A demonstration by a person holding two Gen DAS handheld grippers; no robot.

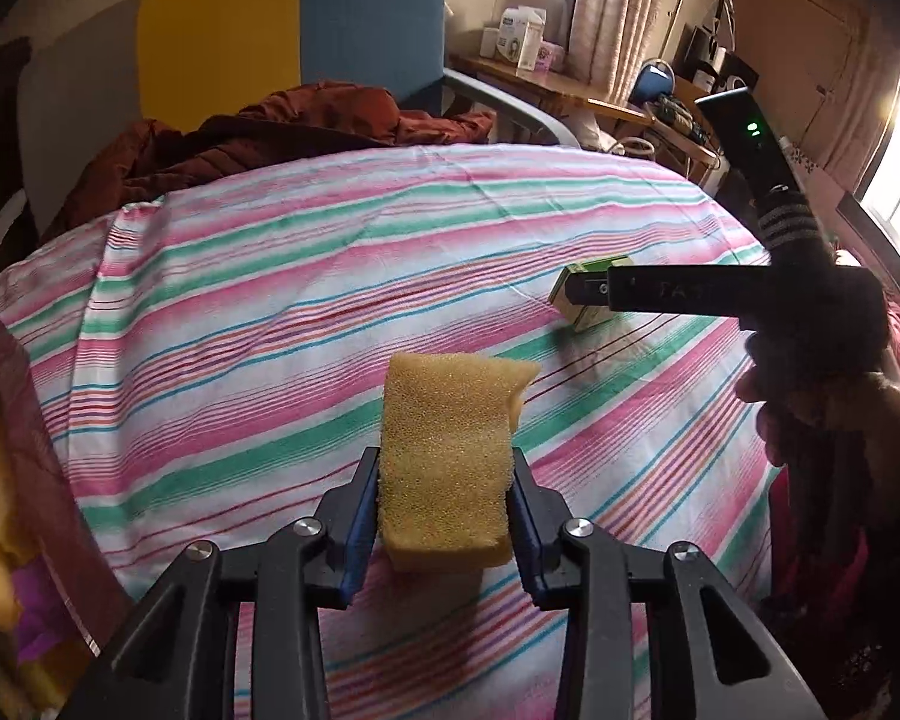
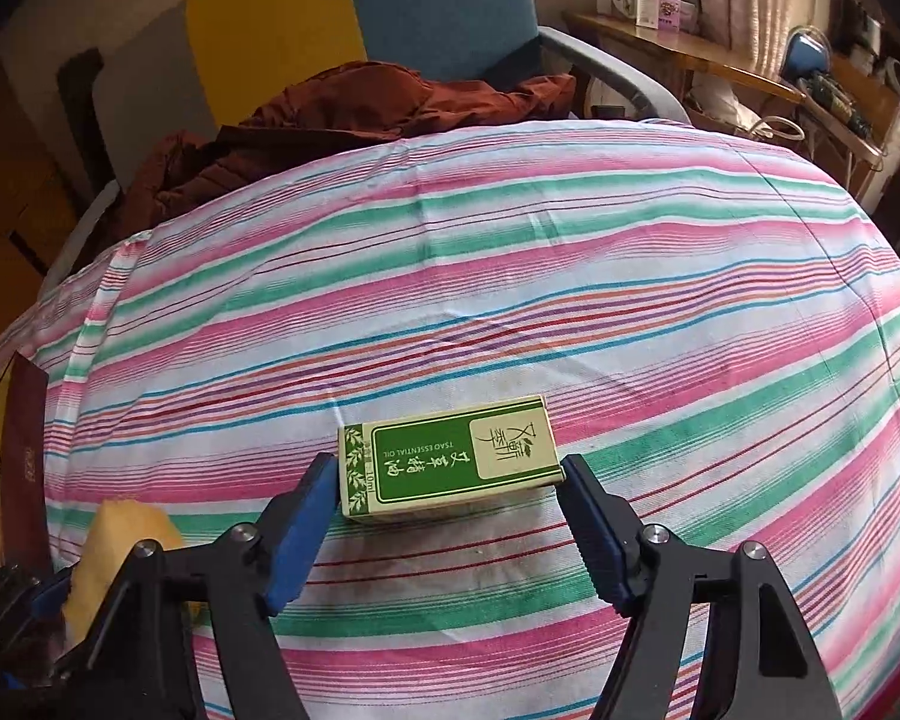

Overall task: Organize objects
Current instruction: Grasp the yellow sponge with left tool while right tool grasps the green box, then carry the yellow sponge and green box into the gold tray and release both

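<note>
A yellow sponge [image 1: 450,420] is pinched upright between the blue pads of my left gripper [image 1: 444,468], held just above the striped bed sheet [image 1: 270,312]. A green and cream essential oil box [image 2: 450,456] lies flat on the sheet. My right gripper [image 2: 450,471] reaches down around it, one fingertip against each short end. In the left wrist view the right gripper [image 1: 579,294] shows from the side at the box [image 1: 588,309], with a gloved hand [image 1: 810,360] on its handle. The sponge [image 2: 120,546] also shows at the lower left of the right wrist view.
A rust-brown jacket [image 1: 270,138] lies bunched at the far edge of the bed, before a yellow and blue chair [image 1: 288,30]. A wooden desk [image 1: 546,84] with cartons stands at the back right. A dark red box [image 2: 24,468] with yellowish items sits at the left.
</note>
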